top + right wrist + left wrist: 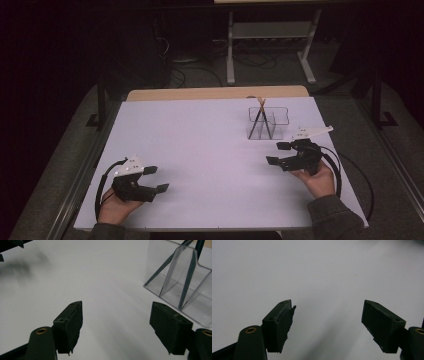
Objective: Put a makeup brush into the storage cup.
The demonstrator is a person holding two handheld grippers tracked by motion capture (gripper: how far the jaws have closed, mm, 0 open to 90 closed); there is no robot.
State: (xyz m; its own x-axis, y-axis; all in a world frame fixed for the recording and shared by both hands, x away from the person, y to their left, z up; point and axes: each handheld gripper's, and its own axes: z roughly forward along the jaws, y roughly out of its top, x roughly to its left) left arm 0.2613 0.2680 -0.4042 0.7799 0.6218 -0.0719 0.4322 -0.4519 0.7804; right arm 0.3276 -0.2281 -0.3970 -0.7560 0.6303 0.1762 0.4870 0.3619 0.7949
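A clear plastic organiser (267, 122) with compartments stands on the white table top (200, 150) at the back right. Two dark pencils (261, 120) lean crossed inside it, tips up. In the right gripper view the organiser (185, 287) sits close ahead on the right, with the pencils (188, 277) behind its walls. My right gripper (276, 153) hovers just in front of the organiser, open, nothing between its jaws. My left gripper (156, 179) rests near the front left of the table, open and empty. In its own view the left gripper (328, 315) faces bare white surface.
A wooden strip (215, 93) runs along the table's far edge. Beyond it stands a grey metal frame (270, 40) with cables on the dark floor. Black cables trail from both grippers. A dark shape (10, 243) sits at the top left of the right gripper view.
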